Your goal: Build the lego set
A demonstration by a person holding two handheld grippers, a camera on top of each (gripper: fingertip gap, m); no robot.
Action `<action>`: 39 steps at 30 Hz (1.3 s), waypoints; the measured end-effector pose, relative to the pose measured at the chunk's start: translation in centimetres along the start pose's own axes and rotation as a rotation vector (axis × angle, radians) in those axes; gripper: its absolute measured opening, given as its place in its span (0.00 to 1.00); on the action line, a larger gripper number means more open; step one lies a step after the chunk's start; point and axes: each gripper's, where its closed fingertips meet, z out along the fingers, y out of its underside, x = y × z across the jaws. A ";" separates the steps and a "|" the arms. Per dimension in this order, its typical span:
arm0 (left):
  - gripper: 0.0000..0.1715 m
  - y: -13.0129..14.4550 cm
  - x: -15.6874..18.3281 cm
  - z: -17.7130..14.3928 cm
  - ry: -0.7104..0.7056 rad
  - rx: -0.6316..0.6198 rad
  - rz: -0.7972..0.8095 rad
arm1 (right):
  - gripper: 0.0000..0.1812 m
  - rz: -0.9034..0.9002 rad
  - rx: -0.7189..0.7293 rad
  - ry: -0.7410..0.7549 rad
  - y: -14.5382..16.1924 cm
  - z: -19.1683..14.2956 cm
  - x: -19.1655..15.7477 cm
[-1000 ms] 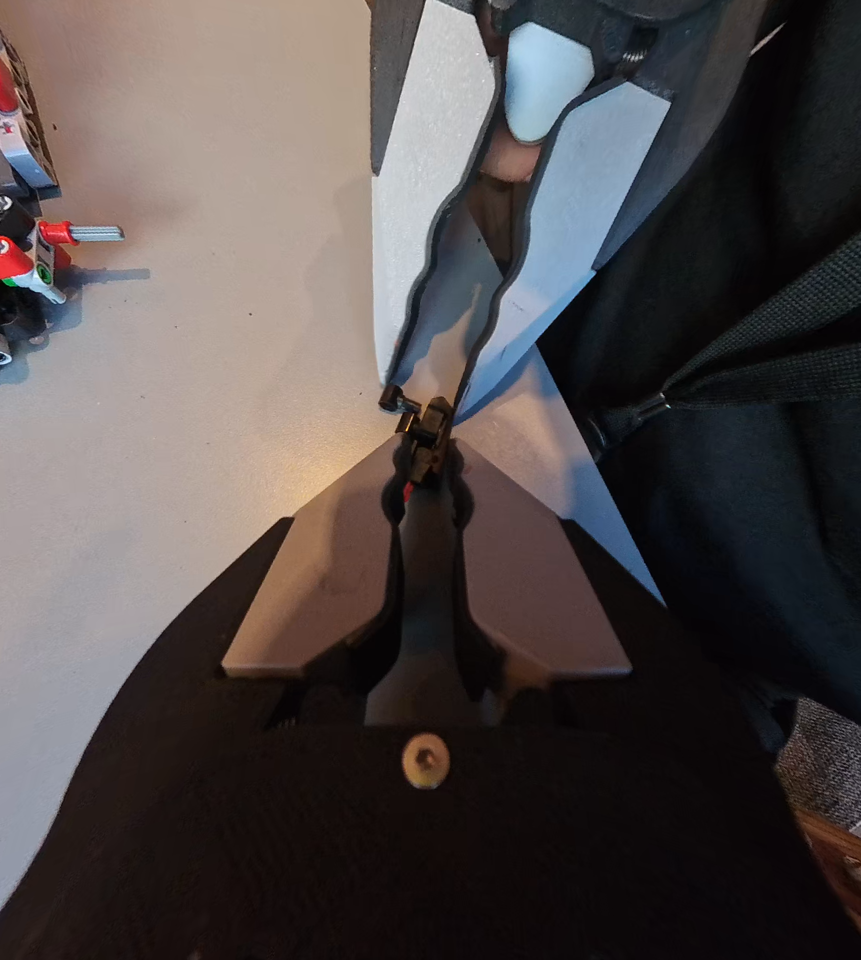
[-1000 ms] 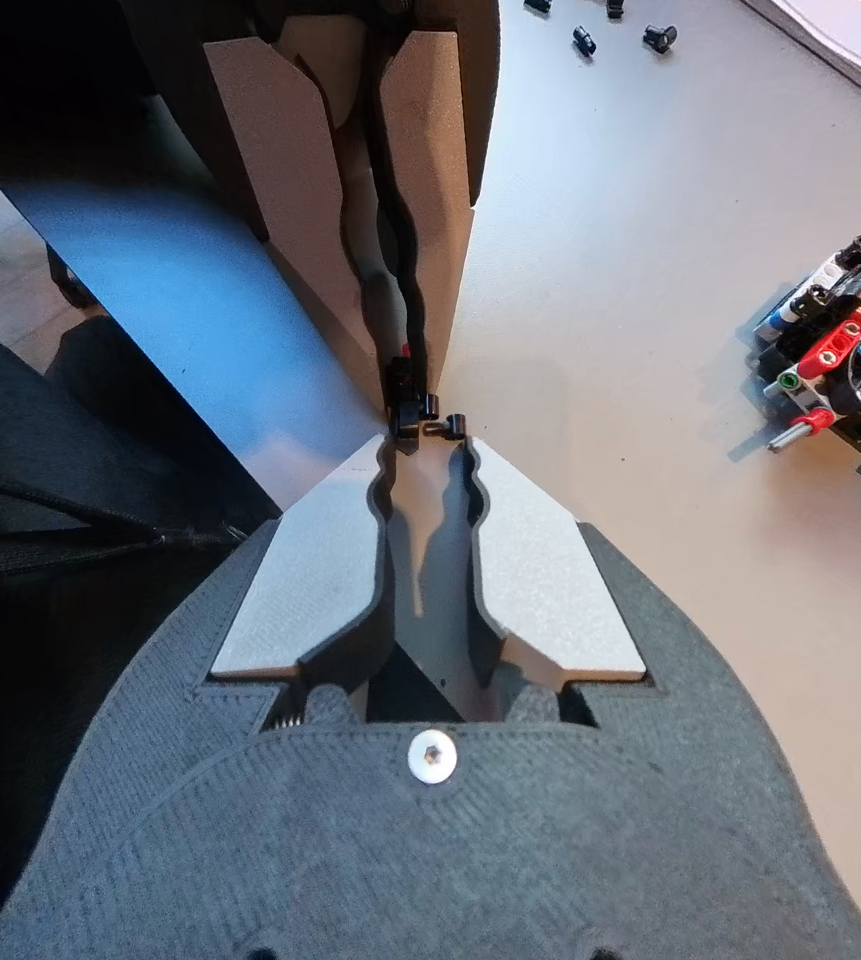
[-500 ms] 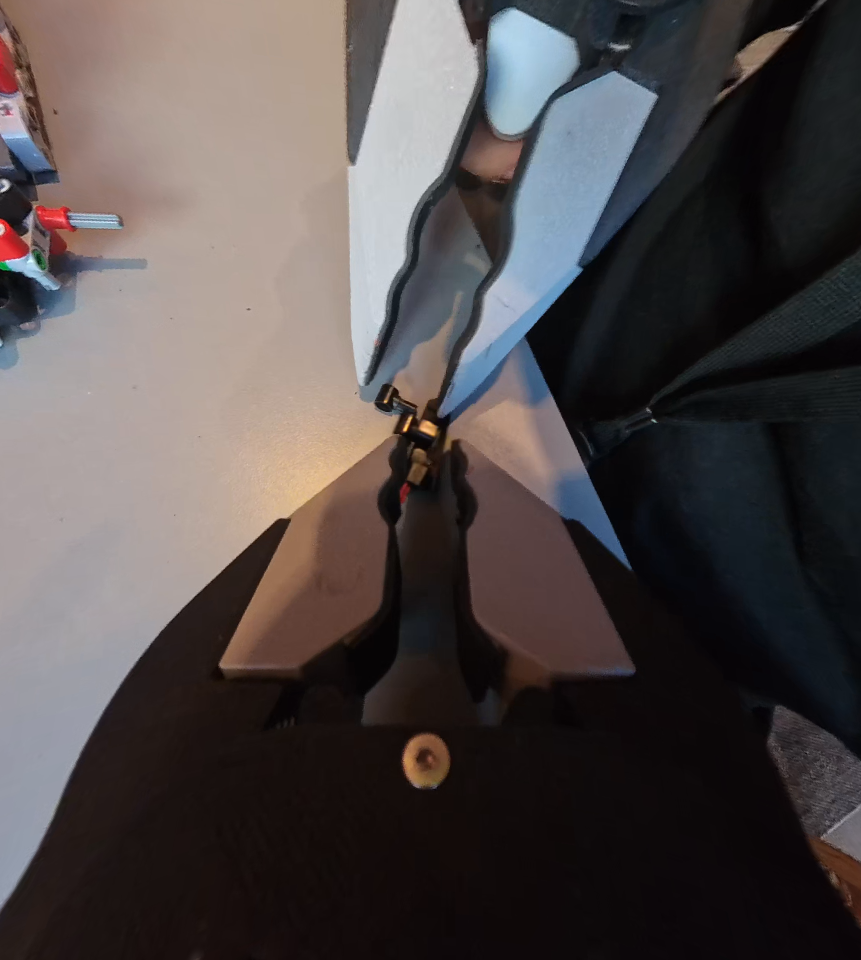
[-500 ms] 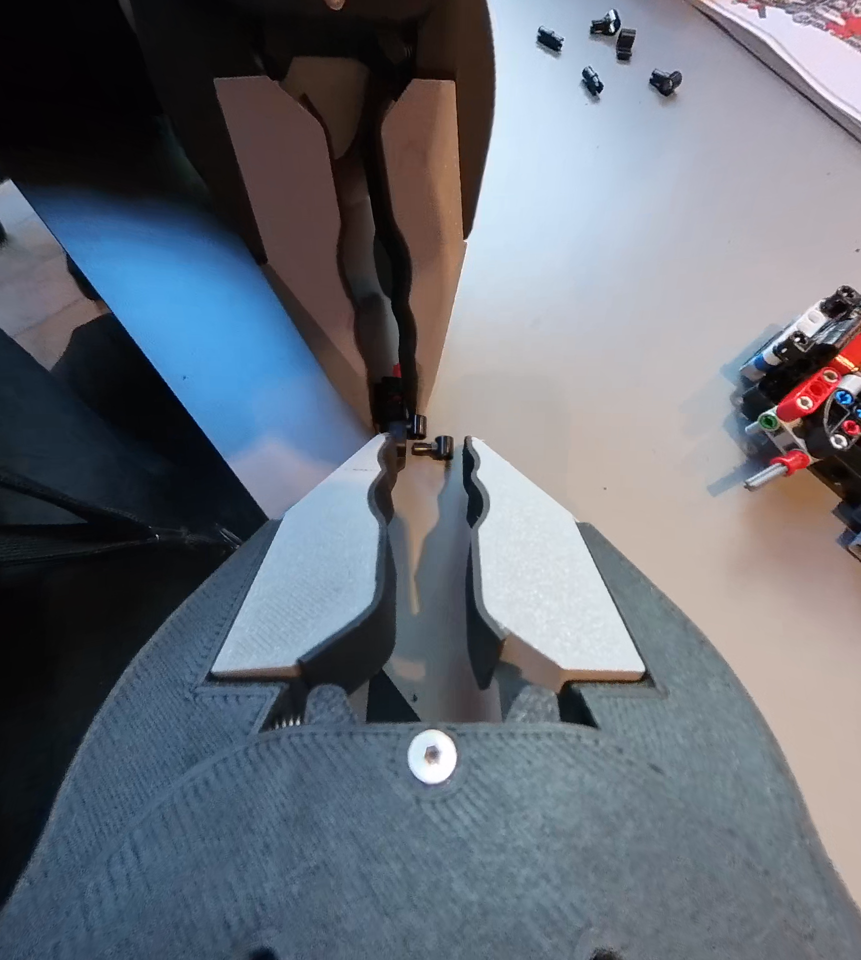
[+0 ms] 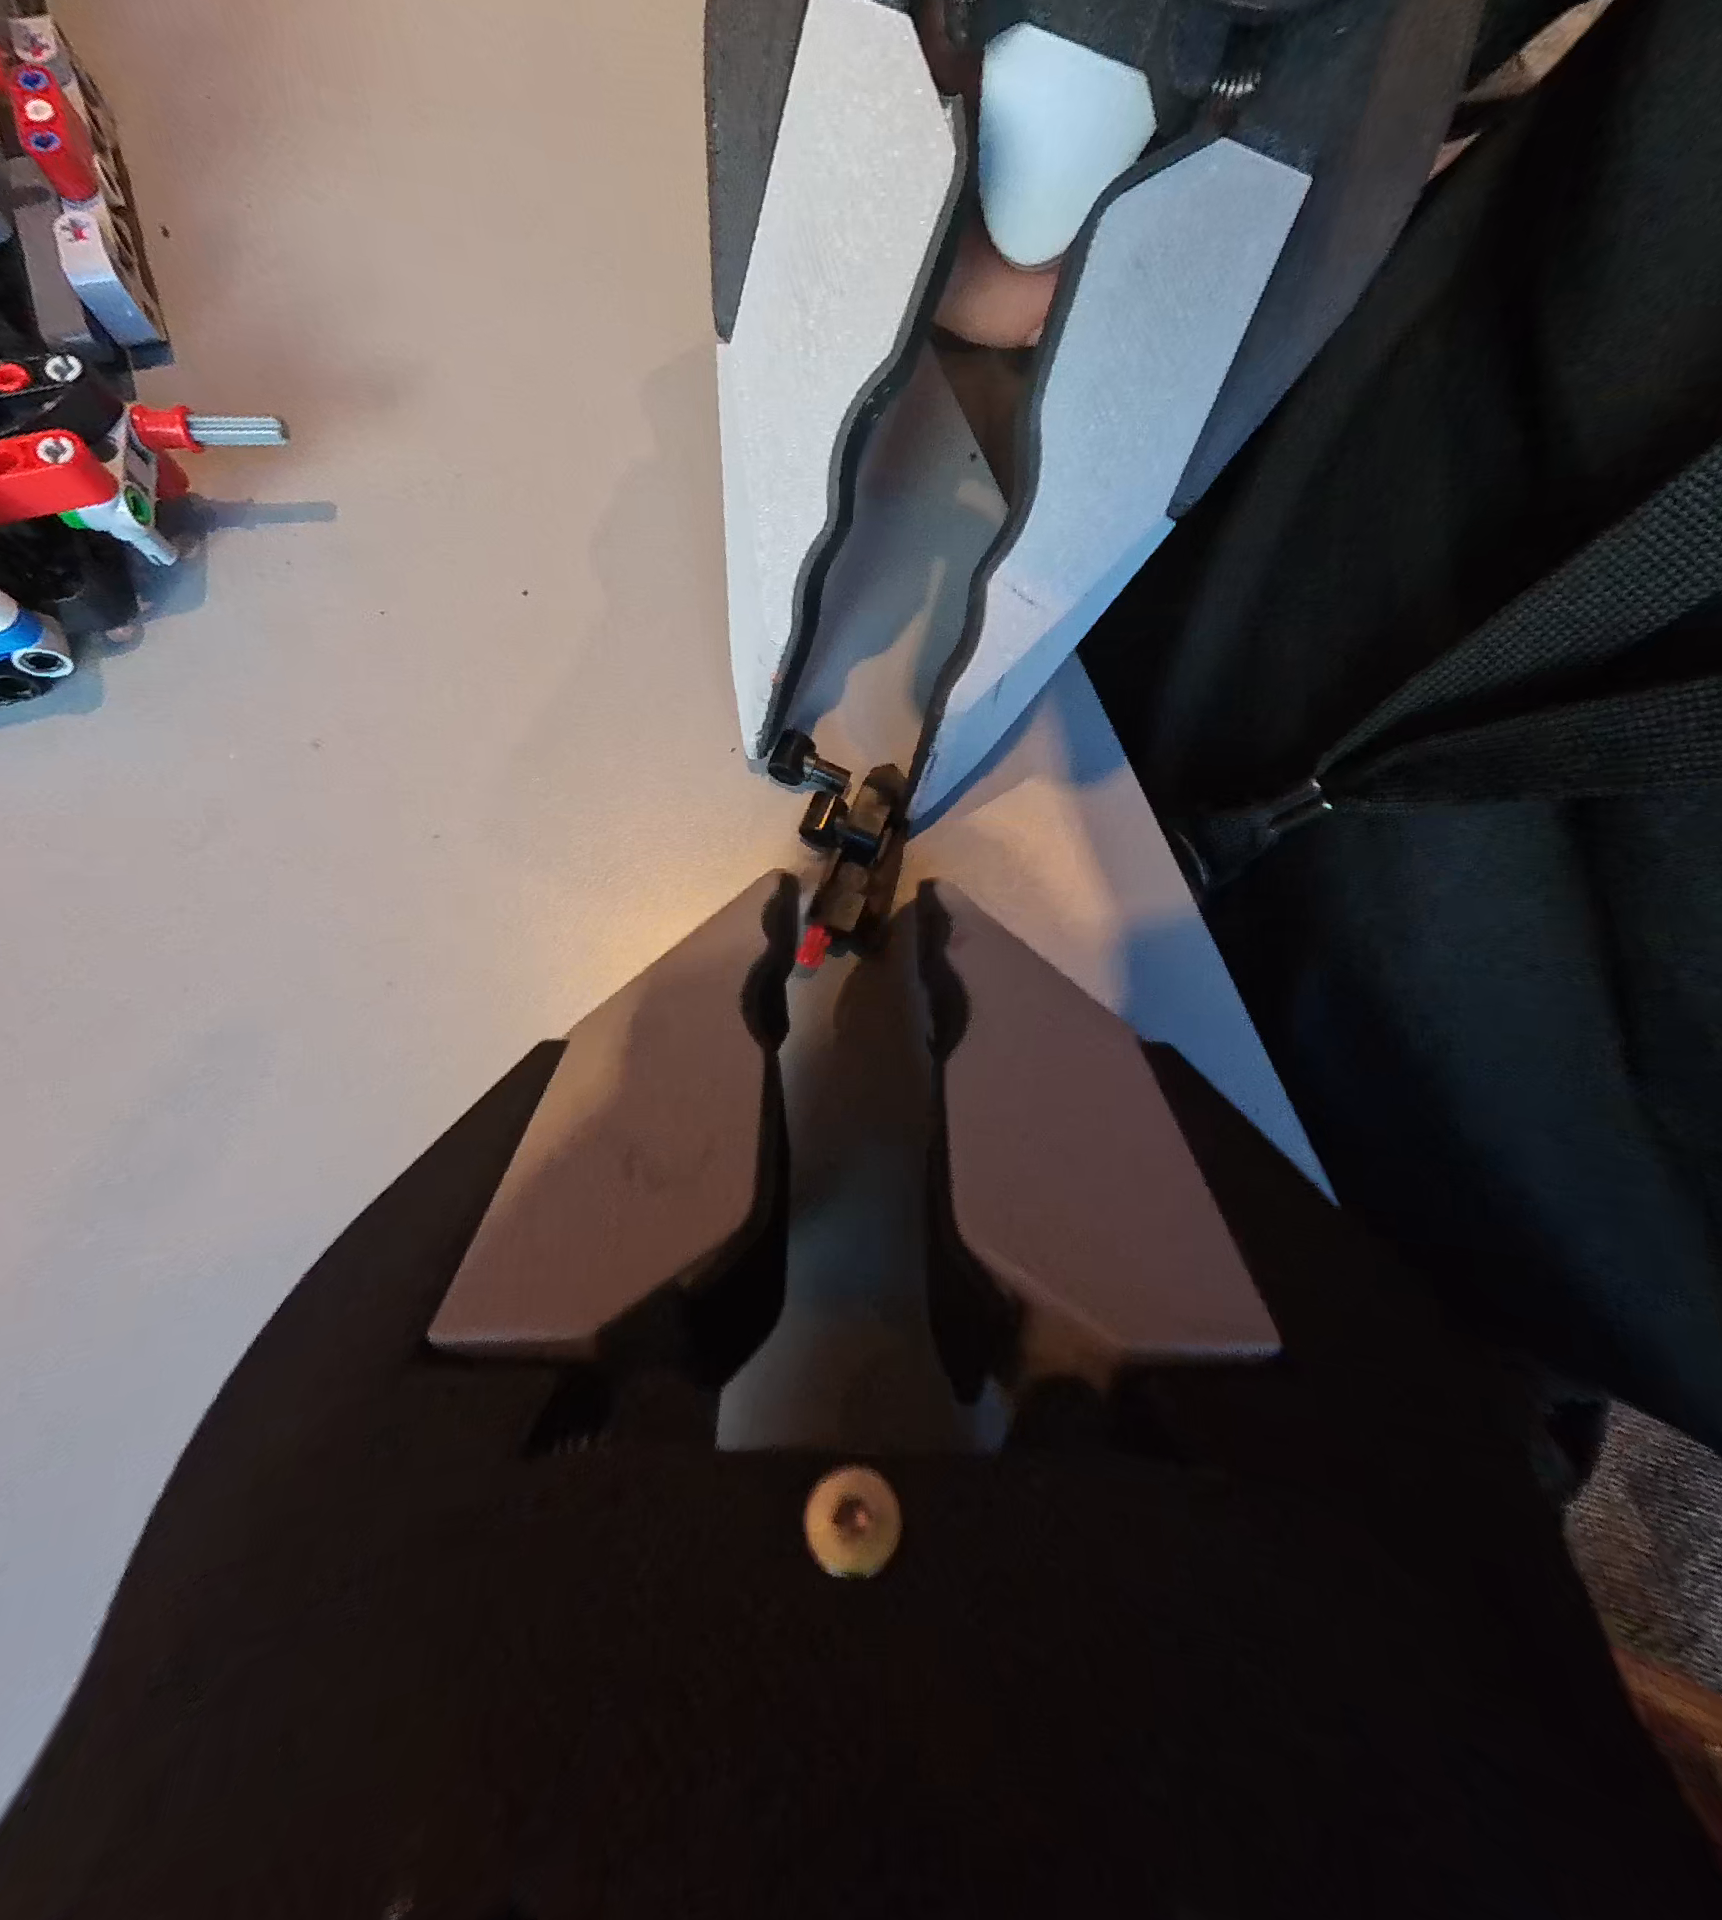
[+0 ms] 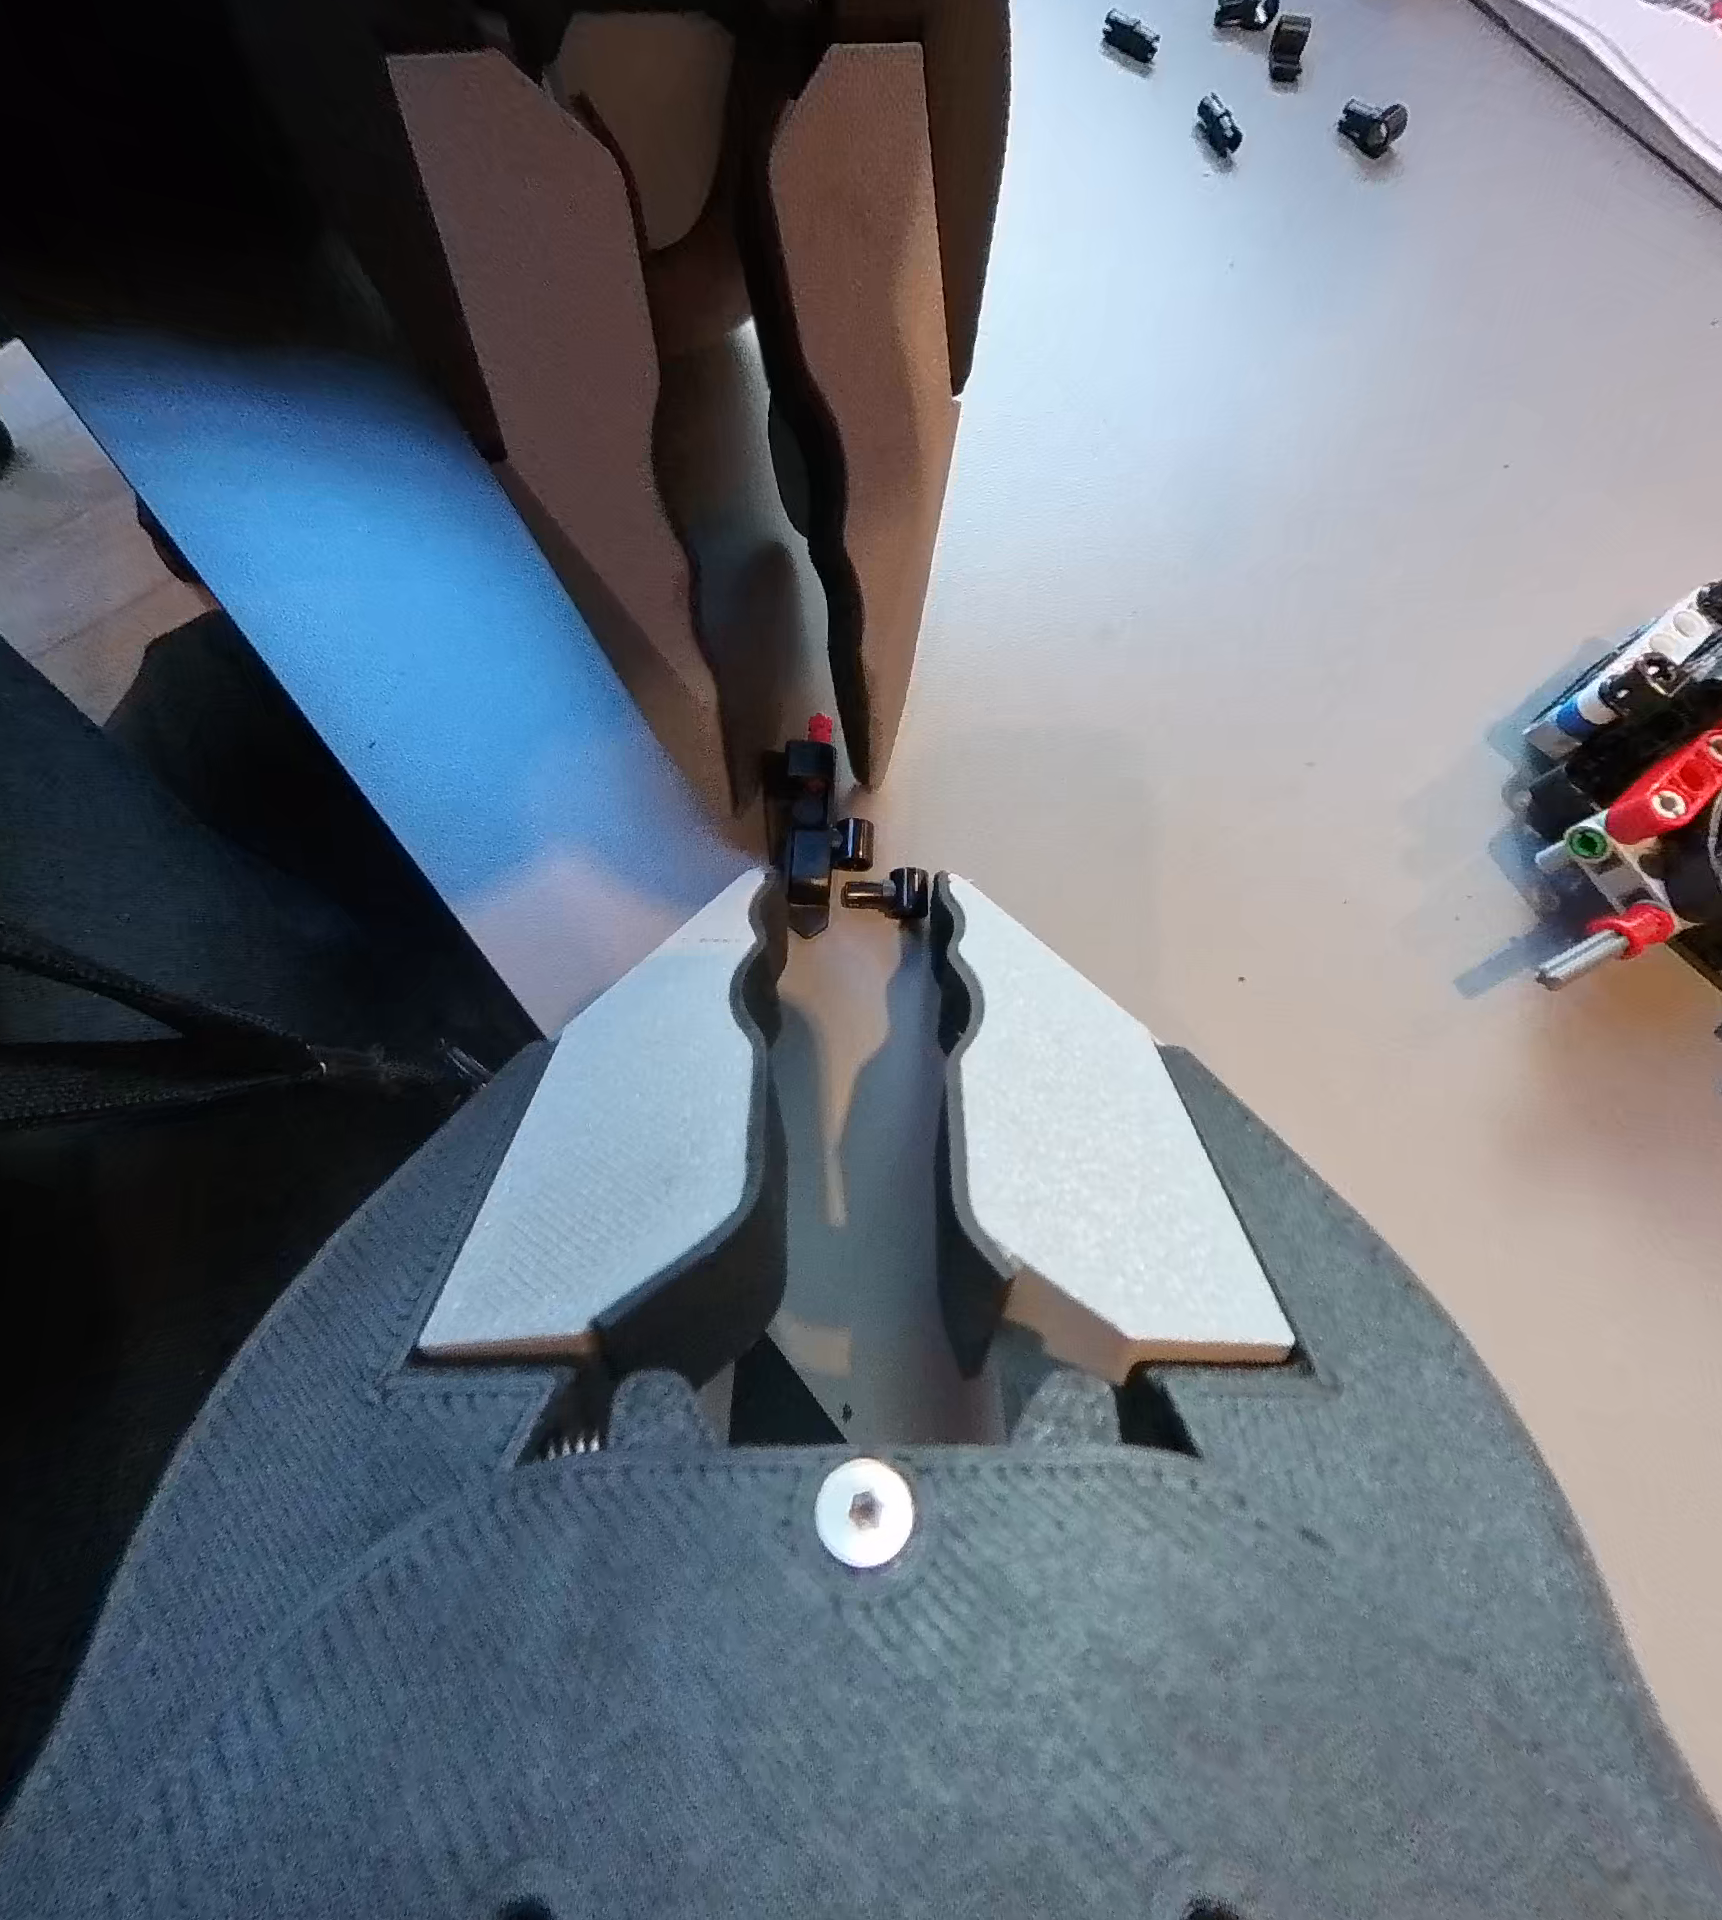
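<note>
Left tongs (image 5: 849,894) and right tongs (image 6: 849,883) meet tip to tip just above the pale grey desk (image 5: 317,935), close to its near edge, beside a person's dark clothing (image 5: 1563,935).

Both sets of tongs have their jaws spread, a clear gap between the tips on each. Neither pinches a part across both fingers.

Small black connector piece with a red pin through it (image 6: 810,831) sits between the two sets of tips. It lies against one inner finger edge of each set; can't tell what actually supports it. Same piece in the left wrist view (image 5: 855,862), red pin end toward the left tongs.

Short black pin (image 6: 888,894) sits against the inside of the right tongs' other fingertip, pointing at the connector, small gap between them. In the left wrist view the same pin (image 5: 803,769) hangs at that tip, just beside the connector, not inserted.

Partly built lego model in black, red, white and blue (image 6: 1688,821) rests on the desk well apart from the tongs, toward the middle. A grey axle with a red collar (image 5: 213,428) sticks out of its side.

Five loose small black pins (image 6: 1252,73) lie farther back, near a printed booklet (image 6: 1688,114) at the far edge.
</note>
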 end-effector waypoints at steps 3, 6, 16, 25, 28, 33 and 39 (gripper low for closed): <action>0.06 0.0 0.0 0.1 -0.015 -0.005 0.028 | 0.13 0.009 0.002 0.000 0.1 0.0 0.0; 0.06 -0.1 0.1 0.3 -0.025 -0.005 0.036 | 0.12 0.007 0.003 0.007 0.1 0.0 0.0; 0.04 0.0 0.0 0.1 -0.008 0.002 -0.017 | 0.13 -0.056 0.013 -0.017 -0.2 0.2 0.2; 0.04 0.0 0.0 0.1 0.004 0.004 -0.031 | 0.14 -0.016 0.033 0.011 0.0 0.1 0.4; 0.04 0.0 0.0 0.1 0.010 0.004 -0.036 | 0.14 -0.022 0.044 0.039 0.0 -0.1 0.4; 0.04 0.0 0.0 0.1 0.019 0.005 -0.045 | 0.11 -0.105 0.063 0.073 -0.2 -0.2 0.0; 0.04 0.0 0.0 0.1 0.030 0.006 -0.060 | 0.12 -0.069 0.072 0.044 -0.3 -0.1 0.2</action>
